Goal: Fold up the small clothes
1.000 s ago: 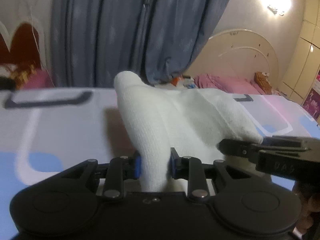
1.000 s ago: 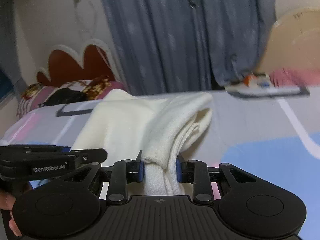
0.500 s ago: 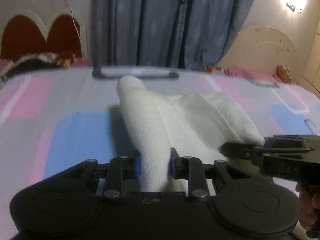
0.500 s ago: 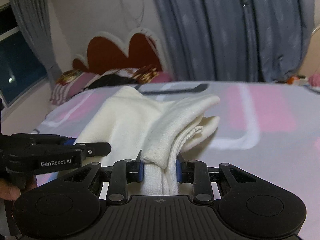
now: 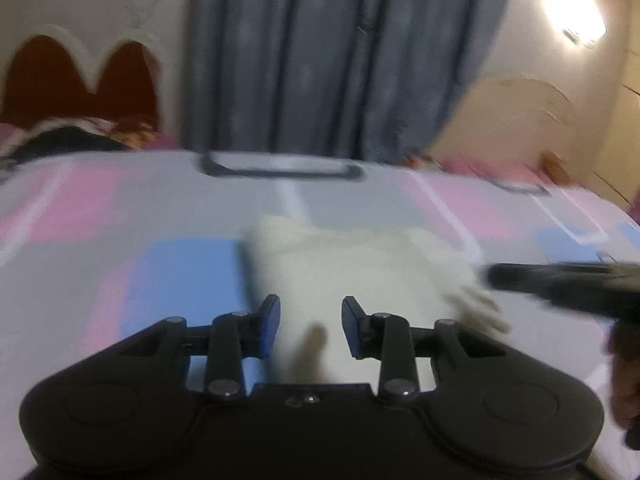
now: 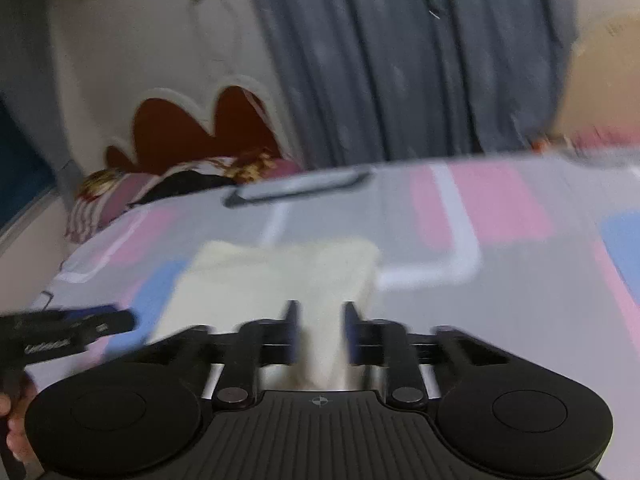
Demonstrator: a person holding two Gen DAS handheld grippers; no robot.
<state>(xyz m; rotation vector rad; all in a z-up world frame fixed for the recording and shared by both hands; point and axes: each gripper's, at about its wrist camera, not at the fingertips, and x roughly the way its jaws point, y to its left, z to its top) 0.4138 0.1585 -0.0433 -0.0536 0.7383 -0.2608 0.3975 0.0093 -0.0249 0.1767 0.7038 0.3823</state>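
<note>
A small white knit garment (image 5: 352,276) lies folded flat on the bed, also in the right wrist view (image 6: 276,280). My left gripper (image 5: 310,326) is open, its blue pads apart on either side of the garment's near edge, gripping nothing. My right gripper (image 6: 319,330) is open too, over the garment's near right edge. The right gripper shows at the right edge of the left wrist view (image 5: 560,284); the left gripper shows at the left edge of the right wrist view (image 6: 68,330). Both views are motion-blurred.
The bed sheet (image 5: 120,216) is patterned in pink, blue and grey. Blue-grey curtains (image 5: 320,56) hang behind it. A red scalloped headboard (image 5: 76,76) with pillows is far left; a cream headboard (image 5: 516,120) is far right.
Both grippers have opened and let go of the garment. It has dropped from its raised, bunched state to lie flat on the bed. Both grippers have drawn back slightly.
</note>
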